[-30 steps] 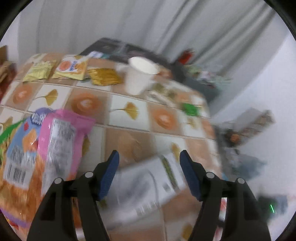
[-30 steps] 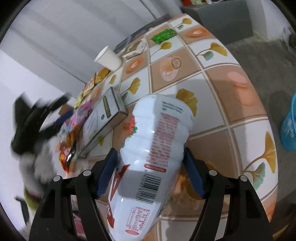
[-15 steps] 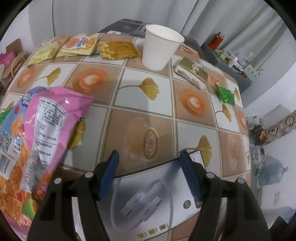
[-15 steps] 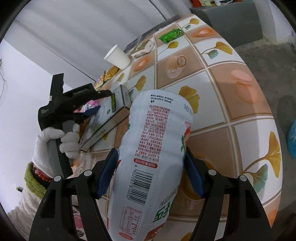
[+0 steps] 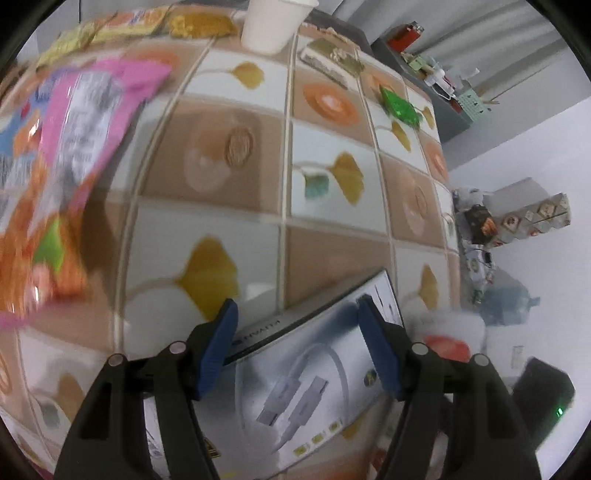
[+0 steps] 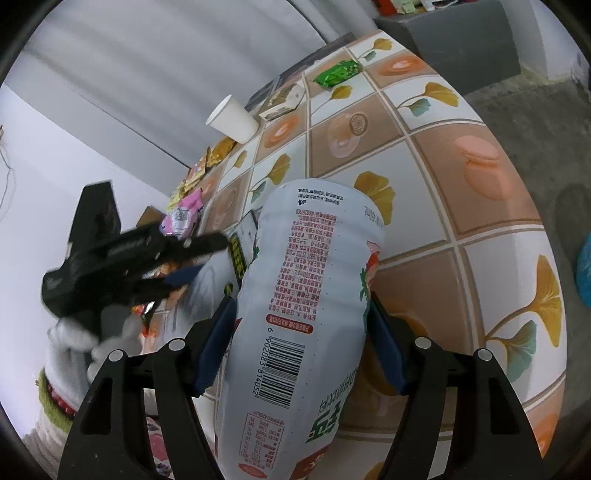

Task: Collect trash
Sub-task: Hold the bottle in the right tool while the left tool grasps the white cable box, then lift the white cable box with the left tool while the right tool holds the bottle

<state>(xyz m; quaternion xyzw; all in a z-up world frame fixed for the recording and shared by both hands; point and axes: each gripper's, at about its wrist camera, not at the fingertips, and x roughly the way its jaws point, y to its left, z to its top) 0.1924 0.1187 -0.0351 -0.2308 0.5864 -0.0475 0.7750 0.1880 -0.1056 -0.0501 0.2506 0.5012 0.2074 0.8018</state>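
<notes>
In the left wrist view, the left gripper [image 5: 297, 347] pointed steeply down over a white box [image 5: 314, 384] printed with a cable, which lay on the table [image 5: 332, 236]. Its blue fingers [image 5: 218, 347] stood wide apart on either side of the box's upper end, and whether the pads touched the box could not be told through the blur. A pink snack bag [image 5: 92, 107] lay to the left, blurred, and a paper cup [image 5: 273, 22] stood at the far edge near gold packets [image 5: 199, 24]. A green wrapper [image 5: 399, 105] lay farther right on the tiled cloth. In the right wrist view, the right gripper [image 6: 299, 343] held a white bottle [image 6: 306, 306] with red print and a barcode; the blue fingers [image 6: 384, 347] pressed against both sides of its middle, spread wide by its girth, and the bottle's far end lay over the table [image 6: 461, 177]. To the left, a gloved hand [image 6: 92, 332] held the left gripper [image 6: 173, 262] above the box [image 6: 245, 236], just beside the bottle. The cup [image 6: 232, 120] lay tipped in this view near a small carton [image 6: 282, 101], with the green wrapper [image 6: 338, 74] beyond it. Part of a blue bin [image 6: 583, 273] showed at the right edge, on the floor.
</notes>
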